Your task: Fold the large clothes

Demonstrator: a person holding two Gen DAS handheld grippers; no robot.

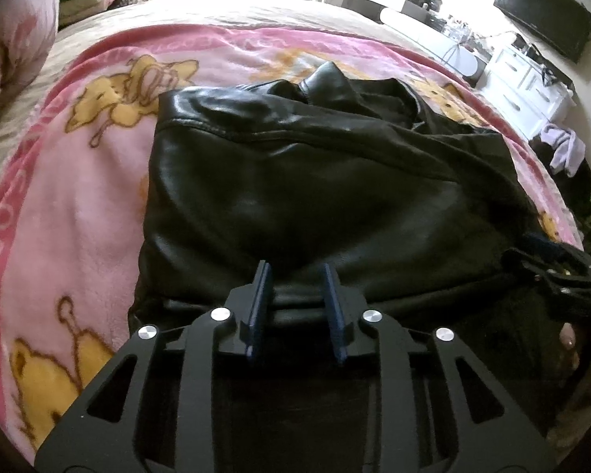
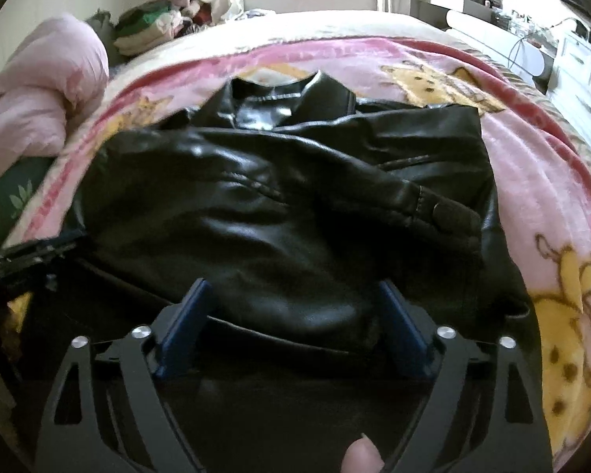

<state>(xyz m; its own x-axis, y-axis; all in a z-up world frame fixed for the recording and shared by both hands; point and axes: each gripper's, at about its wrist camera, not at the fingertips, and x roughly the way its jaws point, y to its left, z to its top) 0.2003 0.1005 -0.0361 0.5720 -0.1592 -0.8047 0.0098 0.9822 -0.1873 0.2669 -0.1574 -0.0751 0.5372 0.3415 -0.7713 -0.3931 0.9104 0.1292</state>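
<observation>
A black leather jacket lies on a pink cartoon-print blanket on the bed, sleeves folded across its body and collar at the far end. My left gripper is open, its blue fingers straddling the jacket's near hem. My right gripper is open wide, with the near hem bulging between its fingers. The jacket fills the middle of the right wrist view, a cuffed sleeve lying across it. The right gripper also shows at the right edge of the left wrist view.
The blanket covers a cream bedspread. A rolled pink duvet lies at the left. A white dresser and a black monitor stand to the right. Piled clothes sit beyond the bed.
</observation>
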